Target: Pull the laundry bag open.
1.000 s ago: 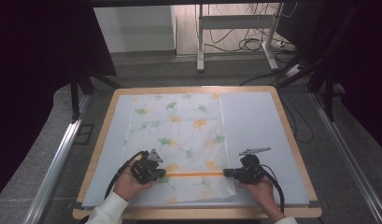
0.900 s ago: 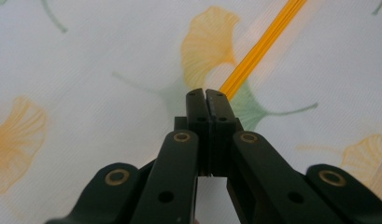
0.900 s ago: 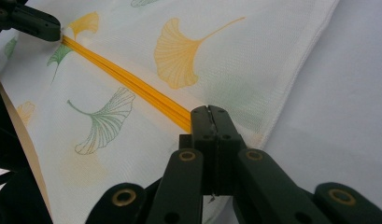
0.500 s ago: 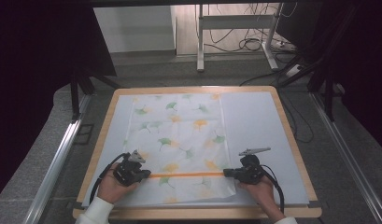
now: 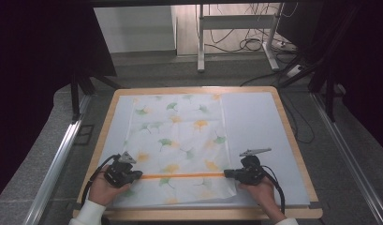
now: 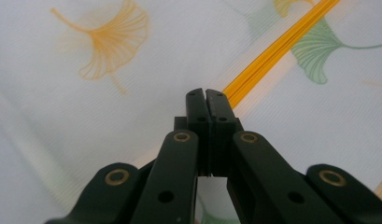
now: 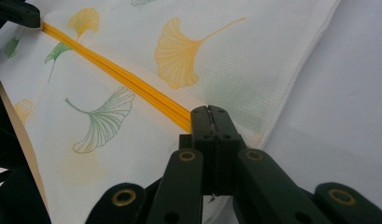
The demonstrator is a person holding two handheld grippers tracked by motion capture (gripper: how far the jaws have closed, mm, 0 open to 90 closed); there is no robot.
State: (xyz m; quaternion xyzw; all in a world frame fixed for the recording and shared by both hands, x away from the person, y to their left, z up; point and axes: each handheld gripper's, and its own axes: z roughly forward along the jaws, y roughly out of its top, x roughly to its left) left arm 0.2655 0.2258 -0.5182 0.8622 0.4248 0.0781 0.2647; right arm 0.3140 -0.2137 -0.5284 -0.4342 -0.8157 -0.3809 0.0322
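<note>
High view: cloth's (image 5: 180, 140) near edge blurred

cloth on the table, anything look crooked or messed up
Nothing stands out. The leaf-print cloth lies flat and roughly square on the table. The orange strip runs straight between the left hand-held gripper and the right hand-held gripper, each shut on one end.

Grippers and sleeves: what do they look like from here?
Both the left gripper and right gripper are black, with brass-coloured rivets on the linkages. Each trails a black cable and carries a grey three-cornered plate on top. The left hand's sleeve has a white cuff.
</note>
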